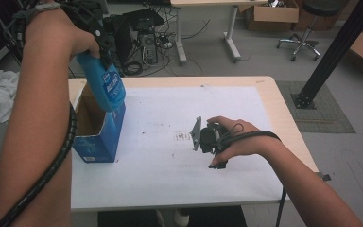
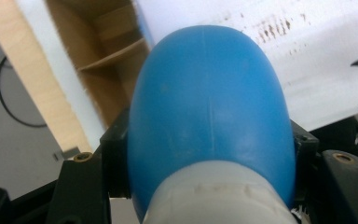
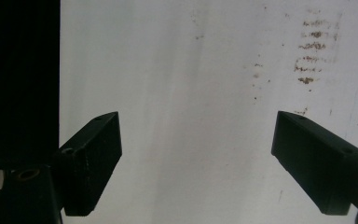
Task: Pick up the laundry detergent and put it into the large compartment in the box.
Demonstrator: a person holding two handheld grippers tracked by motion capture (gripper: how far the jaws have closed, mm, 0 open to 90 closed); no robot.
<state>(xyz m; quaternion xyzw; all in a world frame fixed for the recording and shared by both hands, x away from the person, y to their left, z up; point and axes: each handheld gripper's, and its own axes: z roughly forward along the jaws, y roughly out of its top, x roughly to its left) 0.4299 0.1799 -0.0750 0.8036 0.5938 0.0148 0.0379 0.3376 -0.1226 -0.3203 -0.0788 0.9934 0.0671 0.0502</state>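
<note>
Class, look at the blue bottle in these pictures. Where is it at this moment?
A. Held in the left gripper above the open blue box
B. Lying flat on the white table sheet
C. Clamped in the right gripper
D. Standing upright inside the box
A: the left gripper has its jaws shut on the blue bottle, which hangs over the open blue box; the right gripper has open, empty jaws over the table.

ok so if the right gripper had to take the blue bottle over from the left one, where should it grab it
Probably the lower body of the blue bottle, coming in from the table side. The left gripper already clamps it near its white cap end, and the bottle hangs bottom-down over the open box, so that smooth rounded stretch is the free part. The right gripper stands open, seemingly wide enough.
</note>
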